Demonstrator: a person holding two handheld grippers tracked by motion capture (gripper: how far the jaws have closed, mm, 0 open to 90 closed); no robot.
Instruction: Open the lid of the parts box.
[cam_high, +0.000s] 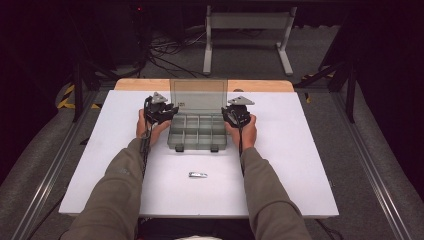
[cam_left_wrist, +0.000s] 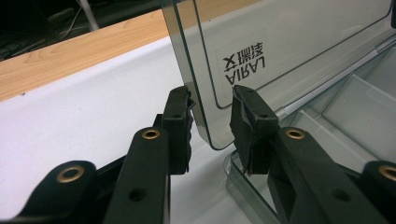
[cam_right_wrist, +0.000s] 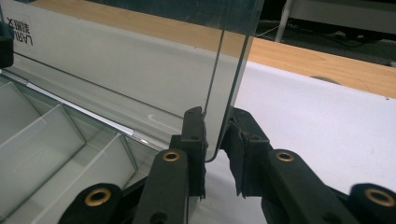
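A clear plastic compartment box stands open mid-table, its tinted lid upright at the back. My left gripper is at the lid's left lower corner. In the left gripper view its jaws straddle the lid's edge with a gap on the inner side, so it is open. At the lid's right lower corner is my right gripper. Its jaws are pressed close against both faces of the lid. The compartments that I can see hold nothing.
A small silvery metal piece lies on the white tabletop in front of the box. A wooden strip runs along the table's far edge. Beyond it are cables and a metal stand on the dark floor.
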